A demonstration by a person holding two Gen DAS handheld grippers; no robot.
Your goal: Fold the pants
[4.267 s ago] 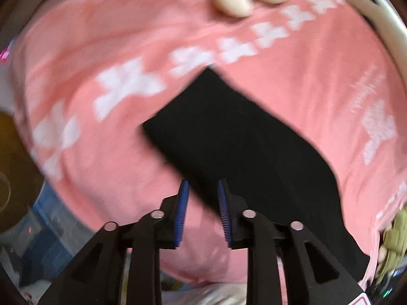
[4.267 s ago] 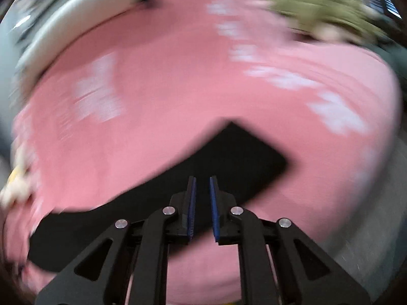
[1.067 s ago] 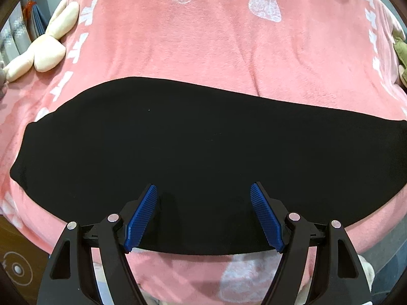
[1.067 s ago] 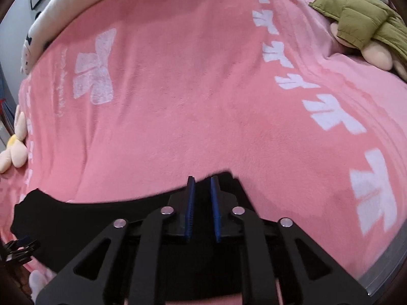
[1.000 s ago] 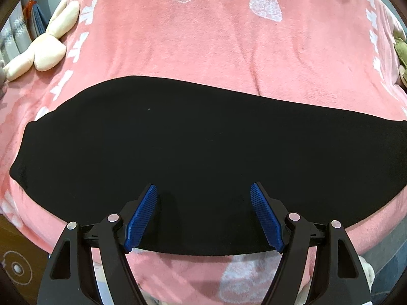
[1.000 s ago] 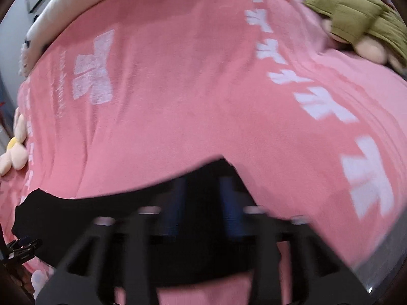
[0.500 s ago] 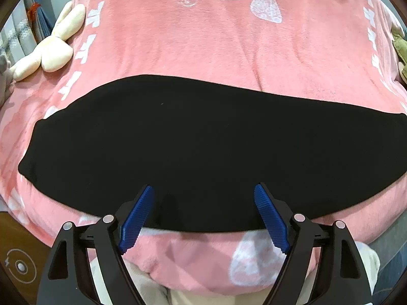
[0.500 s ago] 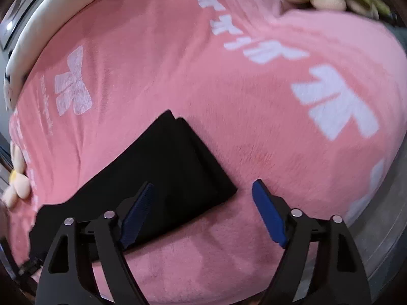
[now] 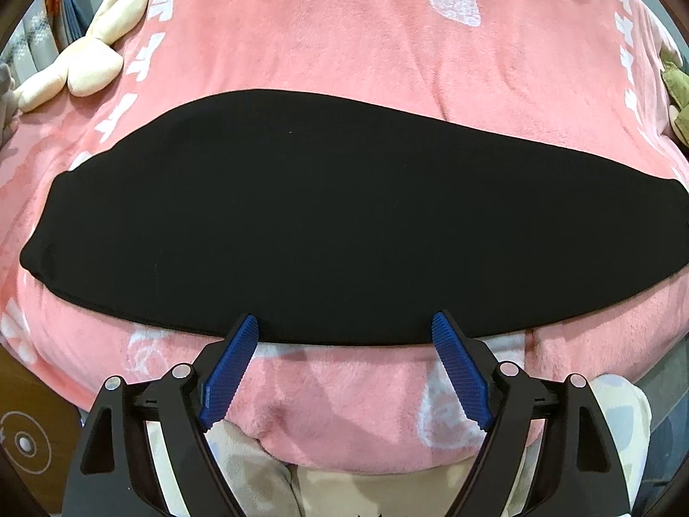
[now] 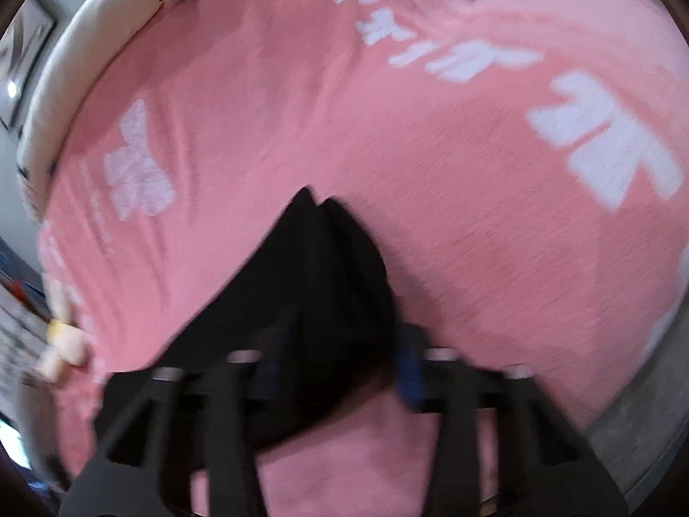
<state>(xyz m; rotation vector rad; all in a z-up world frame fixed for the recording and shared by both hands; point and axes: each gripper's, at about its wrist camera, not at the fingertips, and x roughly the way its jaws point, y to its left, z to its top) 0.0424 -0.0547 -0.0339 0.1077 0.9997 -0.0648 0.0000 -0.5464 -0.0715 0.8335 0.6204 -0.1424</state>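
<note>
Black pants (image 9: 344, 215) lie folded into one long band across a pink blanket (image 9: 344, 43). My left gripper (image 9: 344, 323) is open, its blue fingertips (image 9: 247, 331) just over the band's near edge with nothing gripped. In the blurred right wrist view, the end of the pants (image 10: 318, 280) is bunched into a ridge. My right gripper (image 10: 340, 366) is closing on that end, with the cloth filling the gap between its pads.
A cream plush toy (image 9: 86, 69) lies at the blanket's left side and a green one (image 9: 676, 86) at the right edge. A long white pillow (image 10: 86, 51) lines the far side. Grey floor (image 10: 646, 443) shows past the bed's edge. Beige cloth (image 9: 301, 487) hangs below the blanket.
My left gripper drew back to the pants' near edge, still open. My right gripper let go of the pants' end, spread wide, rolled and sank, and now narrows on that end.
</note>
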